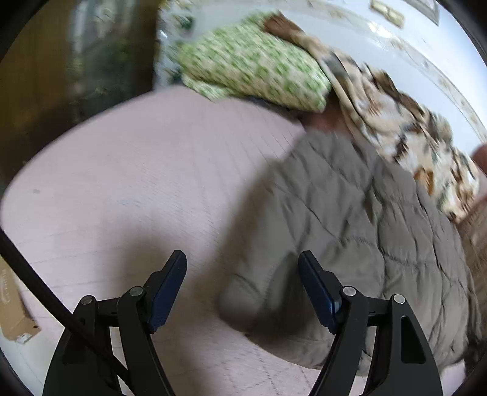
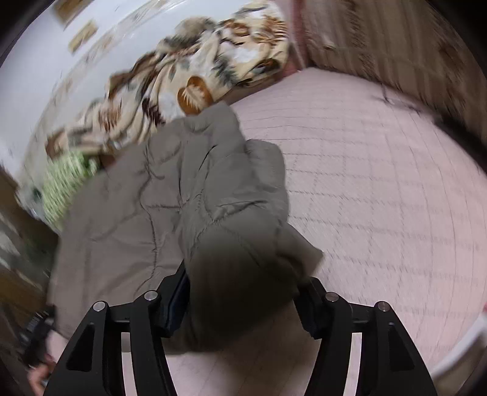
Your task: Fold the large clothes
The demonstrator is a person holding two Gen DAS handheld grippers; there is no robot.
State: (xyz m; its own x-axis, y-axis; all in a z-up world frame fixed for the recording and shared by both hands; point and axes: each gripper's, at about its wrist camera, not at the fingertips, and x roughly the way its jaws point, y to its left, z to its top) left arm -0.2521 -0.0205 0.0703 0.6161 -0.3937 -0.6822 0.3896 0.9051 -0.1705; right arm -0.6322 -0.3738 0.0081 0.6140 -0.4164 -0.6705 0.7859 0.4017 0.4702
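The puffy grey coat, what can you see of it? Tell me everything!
The puffy grey coat is grey-brown, quilted in stitched, padded squares, and looks soft and thick. It lies crumpled on the pink quilted bedspread, one sleeve folded over its body. Its far end touches a patterned blanket. The sleeve end sits between the right tool's open jaws.

Bedroom in a home. Landmark: bed (image 1: pixel 137 182) with a pale pink quilted cover, filling most of both views. At its far edge, against a white wall (image 1: pixel 350 27): pillow (image 1: pixel 252 67) in green-and-cream print, and beside it a bunched blanket (image 2: pixel 197 67) in cream and brown leaf pattern. Lying on the bed, near the blanket: grey-brown padded coat (image 2: pixel 146 195). Off the pillow end of the bed: dark wooden furniture (image 1: pixel 36 79), blurred.
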